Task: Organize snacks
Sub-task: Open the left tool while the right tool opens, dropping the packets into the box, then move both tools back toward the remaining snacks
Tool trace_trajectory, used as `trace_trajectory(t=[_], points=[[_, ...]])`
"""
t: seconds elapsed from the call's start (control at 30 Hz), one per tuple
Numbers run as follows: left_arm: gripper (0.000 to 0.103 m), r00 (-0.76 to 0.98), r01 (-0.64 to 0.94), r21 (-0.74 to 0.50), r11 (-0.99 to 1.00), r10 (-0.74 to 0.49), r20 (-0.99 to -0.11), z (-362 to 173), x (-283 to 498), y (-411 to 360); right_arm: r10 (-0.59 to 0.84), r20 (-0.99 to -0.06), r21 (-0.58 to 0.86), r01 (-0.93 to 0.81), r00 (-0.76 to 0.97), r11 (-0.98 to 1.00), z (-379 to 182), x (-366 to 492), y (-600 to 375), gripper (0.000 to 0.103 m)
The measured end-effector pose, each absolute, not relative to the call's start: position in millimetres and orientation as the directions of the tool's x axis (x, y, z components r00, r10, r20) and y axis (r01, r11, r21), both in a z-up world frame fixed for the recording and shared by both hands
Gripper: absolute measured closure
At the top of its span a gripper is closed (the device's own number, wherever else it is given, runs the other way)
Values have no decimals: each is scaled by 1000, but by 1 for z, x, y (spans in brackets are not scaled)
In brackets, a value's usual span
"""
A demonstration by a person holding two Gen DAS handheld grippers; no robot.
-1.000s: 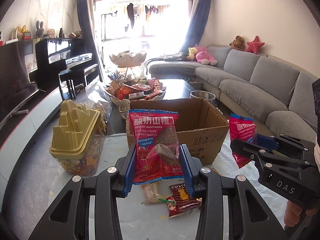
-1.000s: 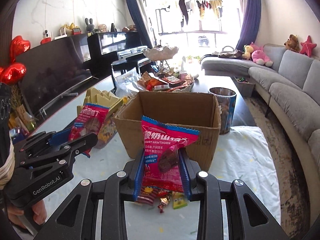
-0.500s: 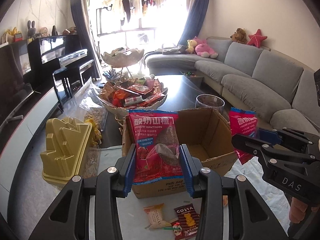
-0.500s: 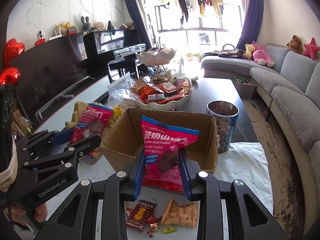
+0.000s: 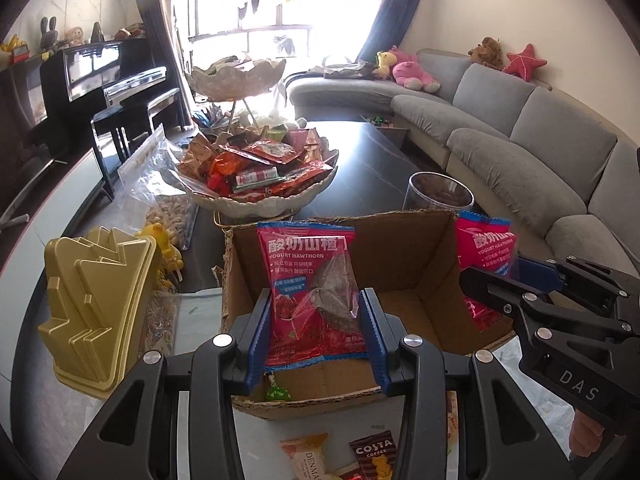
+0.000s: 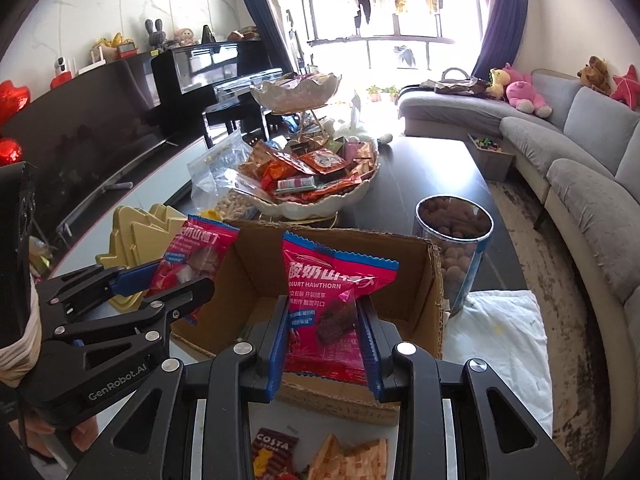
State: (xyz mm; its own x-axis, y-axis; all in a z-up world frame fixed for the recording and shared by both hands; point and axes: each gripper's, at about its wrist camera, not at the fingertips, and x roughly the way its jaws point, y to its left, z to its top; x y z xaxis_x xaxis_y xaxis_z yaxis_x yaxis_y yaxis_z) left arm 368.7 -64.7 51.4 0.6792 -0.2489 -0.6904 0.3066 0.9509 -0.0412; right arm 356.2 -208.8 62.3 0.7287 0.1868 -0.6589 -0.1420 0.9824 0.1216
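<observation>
Two red yogurt-hawthorn packets are held upright above the open cardboard box [image 5: 404,280]. The left packet [image 5: 314,292] is clamped between the blue pads of the left claw [image 5: 316,336]; the right packet [image 6: 332,312] is clamped in the right claw [image 6: 322,344]. Loose snacks, including a Costa packet [image 5: 374,454], lie on the worktop [image 6: 508,344] before the box. Behind it stands a heaped snack bowl [image 5: 260,184]; beside it, a gold lidded container [image 5: 96,308].
</observation>
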Motion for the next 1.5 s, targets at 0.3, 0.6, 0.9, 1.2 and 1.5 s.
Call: trace_trajectory(t=[0.3, 0.6, 0.9, 1.2, 1.5], points=[[32, 740, 267, 7, 964, -201, -642, 60, 342, -54, 119, -646, 90, -80, 754, 993, 57, 344, -218, 42], [30, 777, 290, 32, 956, -216, -591, 72, 291, -48, 140, -603, 87, -110, 785, 990, 65, 296, -211, 42], [28, 804, 284, 59, 957, -204, -558, 72, 236, -38, 127, -564, 50, -120, 816, 992, 68, 246, -203, 42], [28, 808, 284, 78, 956, -196, -555, 61, 194, -31, 119, -549, 27, -125, 828, 992, 62, 207, -197, 42], [28, 779, 295, 79, 952, -192, -597, 25, 162, -30, 104, -590, 4, -126, 800, 992, 34, 177, -195, 42]])
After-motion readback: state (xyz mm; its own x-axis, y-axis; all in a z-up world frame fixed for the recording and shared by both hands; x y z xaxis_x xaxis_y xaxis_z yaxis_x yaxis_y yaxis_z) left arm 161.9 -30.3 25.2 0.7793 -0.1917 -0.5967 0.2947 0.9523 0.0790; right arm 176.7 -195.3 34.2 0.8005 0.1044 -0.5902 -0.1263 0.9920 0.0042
